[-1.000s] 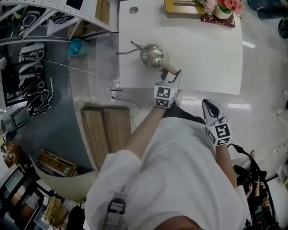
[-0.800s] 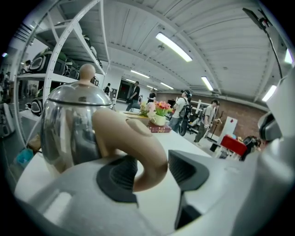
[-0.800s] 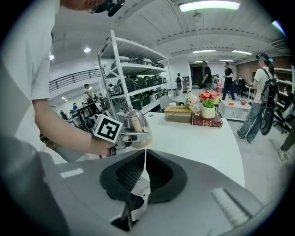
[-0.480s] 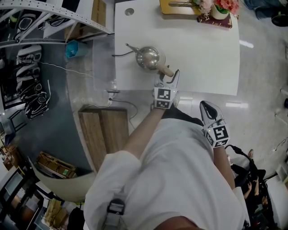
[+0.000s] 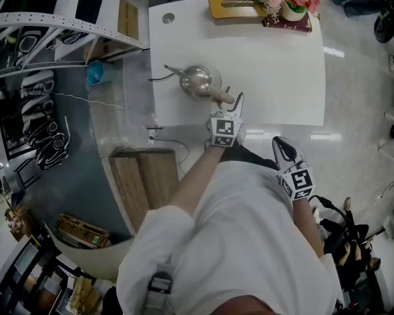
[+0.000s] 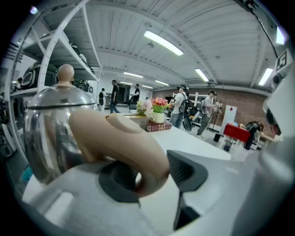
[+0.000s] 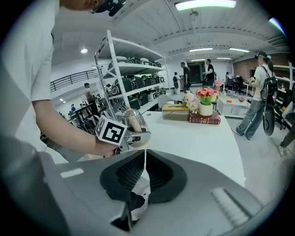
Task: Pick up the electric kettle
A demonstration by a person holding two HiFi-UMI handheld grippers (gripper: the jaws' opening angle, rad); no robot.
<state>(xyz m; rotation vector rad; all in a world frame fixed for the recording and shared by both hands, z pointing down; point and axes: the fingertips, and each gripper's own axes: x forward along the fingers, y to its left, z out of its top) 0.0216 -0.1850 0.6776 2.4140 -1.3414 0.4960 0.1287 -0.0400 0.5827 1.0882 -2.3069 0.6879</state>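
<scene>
Since a second ago the left gripper (image 5: pixel 229 102) has slid further round the handle (image 6: pixel 120 138), its jaws closing but not yet clamped. Nearer, the right gripper (image 5: pixel 281 143) hangs empty, jaws pressed together; farther, the electric kettle (image 5: pixel 198 81) stands on the white table (image 5: pixel 277 74), near its front edge. Gripped by that smooth handle tip, the heavy body could tilt and slip.

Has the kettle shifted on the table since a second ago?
No. The electric kettle sits as far from the round hole in the white table and from its near edge as before.
</scene>
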